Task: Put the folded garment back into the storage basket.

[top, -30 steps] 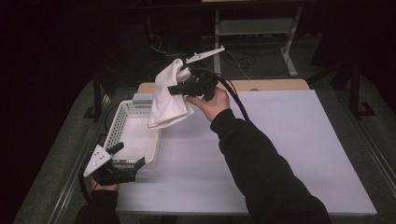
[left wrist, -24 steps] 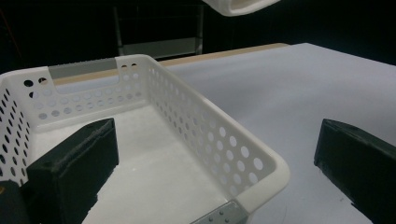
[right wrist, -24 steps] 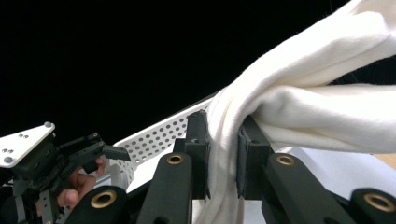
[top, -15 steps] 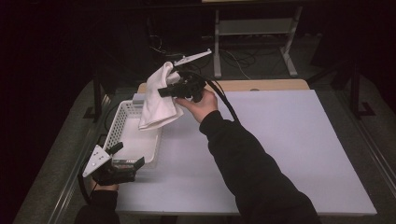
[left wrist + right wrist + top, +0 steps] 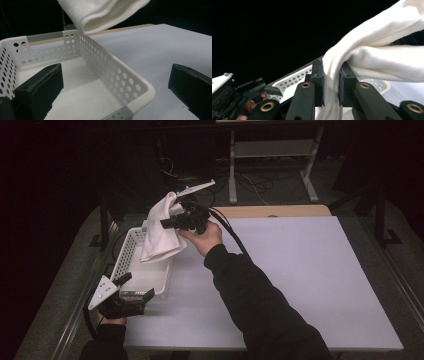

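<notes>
White perforated basket (image 5: 131,251) at left edge of bench (image 5: 310,285), long axis running near to far; round holes in the side walls (image 5: 110,68), grey plates at the corners. Basket floor bare and white in the left gripper view, nothing lying in it. No brand, label or legible writing on basket, cloth or either gripper.

White cloth (image 5: 162,231) held in the air above the far half of the basket, bunched at the top and hanging in soft folds; lower hem over the right wall, whether touching it cannot be told. Folded lower edge of the cloth (image 5: 105,15) seen above the far right corner in the left gripper view.

Right gripper (image 5: 172,221) clamped on the cloth, jaws pinching a bunched fold (image 5: 331,82) tightly between the pads; grey plate on top, cable trailing back over the bench.

Left gripper (image 5: 131,287) at the near end of the basket, low and level, jaws spread wide with the near right corner of the basket between them; pads clear of the walls, nothing gripped.
</notes>
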### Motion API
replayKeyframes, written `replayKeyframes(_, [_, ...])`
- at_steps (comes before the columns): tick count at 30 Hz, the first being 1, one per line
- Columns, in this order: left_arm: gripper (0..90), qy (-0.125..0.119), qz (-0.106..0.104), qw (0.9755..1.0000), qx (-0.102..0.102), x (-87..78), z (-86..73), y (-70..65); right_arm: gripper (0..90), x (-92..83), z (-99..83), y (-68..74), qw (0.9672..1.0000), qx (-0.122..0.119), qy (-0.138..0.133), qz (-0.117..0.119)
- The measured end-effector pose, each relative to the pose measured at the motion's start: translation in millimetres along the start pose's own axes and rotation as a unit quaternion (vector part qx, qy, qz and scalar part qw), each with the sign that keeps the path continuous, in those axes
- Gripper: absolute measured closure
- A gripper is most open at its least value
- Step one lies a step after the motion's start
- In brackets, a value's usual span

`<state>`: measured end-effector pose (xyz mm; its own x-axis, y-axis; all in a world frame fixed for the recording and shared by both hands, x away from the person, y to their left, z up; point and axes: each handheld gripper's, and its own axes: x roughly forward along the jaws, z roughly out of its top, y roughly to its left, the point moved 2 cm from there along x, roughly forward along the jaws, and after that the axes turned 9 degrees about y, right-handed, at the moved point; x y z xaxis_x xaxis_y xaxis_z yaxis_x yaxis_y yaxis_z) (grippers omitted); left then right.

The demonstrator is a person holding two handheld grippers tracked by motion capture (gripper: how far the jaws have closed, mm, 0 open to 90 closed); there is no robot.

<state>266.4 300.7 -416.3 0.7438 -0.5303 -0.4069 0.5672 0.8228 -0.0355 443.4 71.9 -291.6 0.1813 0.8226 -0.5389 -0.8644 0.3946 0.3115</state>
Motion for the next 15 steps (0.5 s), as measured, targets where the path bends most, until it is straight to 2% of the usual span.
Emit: replayKeyframes(15, [0.0, -0.003, 0.001, 1.0, -0.004, -1.6, -0.5, 0.5, 76.2, 36.3, -6.2, 1.0, 0.9999, 0.004, 0.009, 0.006])
